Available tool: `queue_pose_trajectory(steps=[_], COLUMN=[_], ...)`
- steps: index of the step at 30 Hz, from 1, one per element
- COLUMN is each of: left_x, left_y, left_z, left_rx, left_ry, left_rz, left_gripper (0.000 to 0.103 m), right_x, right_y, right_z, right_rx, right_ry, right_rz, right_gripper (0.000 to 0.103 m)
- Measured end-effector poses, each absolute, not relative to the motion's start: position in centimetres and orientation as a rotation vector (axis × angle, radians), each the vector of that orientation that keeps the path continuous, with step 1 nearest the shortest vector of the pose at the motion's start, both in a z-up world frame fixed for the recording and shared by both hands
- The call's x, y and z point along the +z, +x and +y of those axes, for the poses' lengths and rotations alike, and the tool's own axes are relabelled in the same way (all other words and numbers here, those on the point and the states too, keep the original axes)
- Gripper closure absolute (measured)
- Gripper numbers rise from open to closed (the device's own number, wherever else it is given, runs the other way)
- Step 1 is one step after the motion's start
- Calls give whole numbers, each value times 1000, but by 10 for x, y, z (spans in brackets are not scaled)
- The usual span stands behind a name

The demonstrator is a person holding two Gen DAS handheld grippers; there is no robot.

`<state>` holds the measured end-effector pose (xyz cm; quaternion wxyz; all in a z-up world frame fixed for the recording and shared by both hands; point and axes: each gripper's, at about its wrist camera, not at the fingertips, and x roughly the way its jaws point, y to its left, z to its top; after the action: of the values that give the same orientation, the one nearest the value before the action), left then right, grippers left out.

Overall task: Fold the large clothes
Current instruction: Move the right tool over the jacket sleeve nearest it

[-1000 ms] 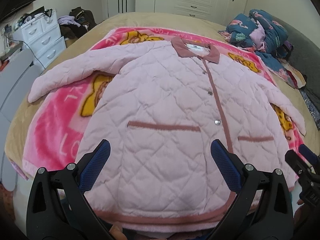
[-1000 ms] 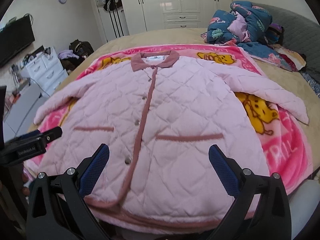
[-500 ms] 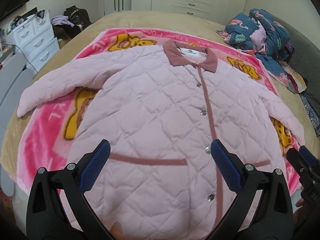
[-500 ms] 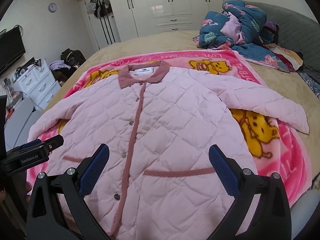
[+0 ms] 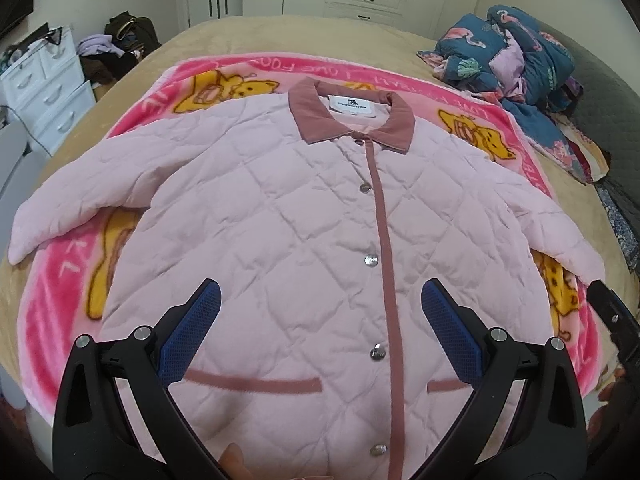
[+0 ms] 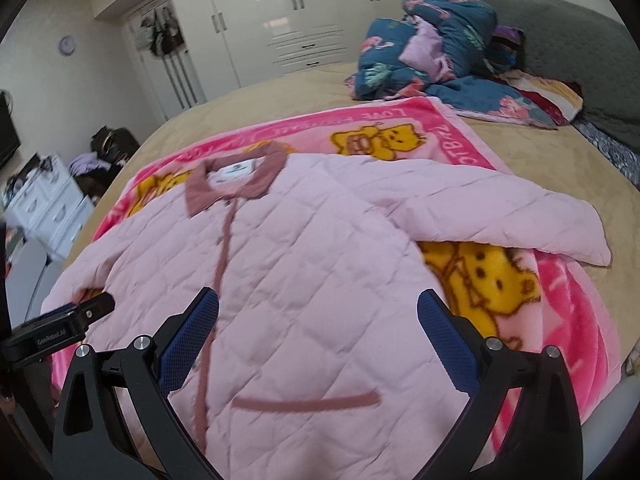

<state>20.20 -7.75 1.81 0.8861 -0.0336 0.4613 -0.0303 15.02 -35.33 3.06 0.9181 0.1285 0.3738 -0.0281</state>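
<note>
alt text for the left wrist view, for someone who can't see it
A pink quilted jacket lies buttoned and face up on a bright pink cartoon blanket spread over a tan bed, sleeves out to both sides. The open left tongs hover over its lower front, holding nothing. A heap of blue floral bedding sits at the far right.

Bright even daylight, soft shadows; fisheye bending, dark corners; right wrist view motion-blurred.

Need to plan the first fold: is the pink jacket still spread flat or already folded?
Spread flat: the jacket lies front up, buttoned, both sleeves out sideways.
</note>
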Motion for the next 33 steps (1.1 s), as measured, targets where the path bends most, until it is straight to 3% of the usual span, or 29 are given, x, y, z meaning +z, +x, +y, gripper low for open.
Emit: queue_pose_trajectory(steps=[33], left_x=[-35], left_y=[297], left_z=[-173], left_rx=[-85], left_ry=[2], left_rz=[1057], left_gripper=[9], right_x=[-75], right_y=[210], right_z=[-570], right_rx=[-408], right_ry=[710], right_rz=[800], right_gripper=[4])
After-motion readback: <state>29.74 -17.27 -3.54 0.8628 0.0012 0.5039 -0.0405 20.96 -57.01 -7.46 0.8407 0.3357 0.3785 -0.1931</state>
